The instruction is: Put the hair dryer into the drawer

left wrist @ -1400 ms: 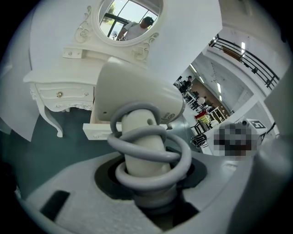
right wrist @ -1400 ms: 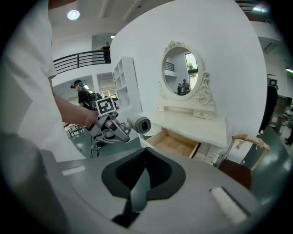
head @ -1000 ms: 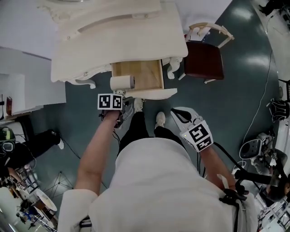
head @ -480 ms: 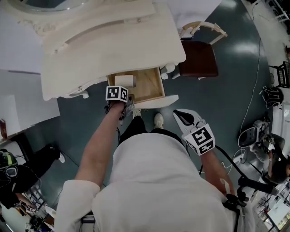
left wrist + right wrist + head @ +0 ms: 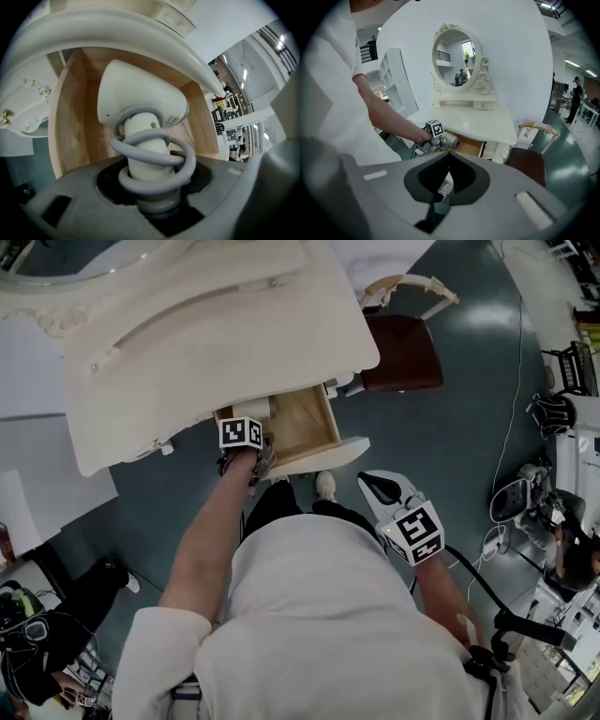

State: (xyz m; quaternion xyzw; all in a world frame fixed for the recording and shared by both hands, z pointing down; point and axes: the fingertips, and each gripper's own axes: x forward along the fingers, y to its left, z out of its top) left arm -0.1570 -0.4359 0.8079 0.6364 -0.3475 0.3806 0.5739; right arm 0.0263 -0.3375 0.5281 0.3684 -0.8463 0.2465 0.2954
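A white hair dryer (image 5: 140, 101) with its grey cord (image 5: 154, 161) wound round the handle fills the left gripper view. My left gripper (image 5: 151, 185) is shut on that handle. It holds the dryer's head inside the open wooden drawer (image 5: 75, 117). In the head view the left gripper (image 5: 247, 430) is at the drawer's (image 5: 305, 423) left front corner, and only a bit of the hair dryer (image 5: 257, 409) shows past its marker cube. My right gripper (image 5: 375, 484) hangs lower right of the drawer, shut and empty. The right gripper view shows its closed jaws, with the hair dryer (image 5: 451, 140) beyond them.
The drawer belongs to a cream dressing table (image 5: 206, 324) with an oval mirror (image 5: 457, 58). A dark-seated chair (image 5: 403, 352) stands to its right. The drawer's front panel (image 5: 323, 457) juts toward my feet. Cables and equipment (image 5: 525, 502) lie on the floor at right.
My left gripper has carried the hair dryer forward and down, from in front of the drawer to inside its left side. The right gripper has shifted slightly and stays shut.
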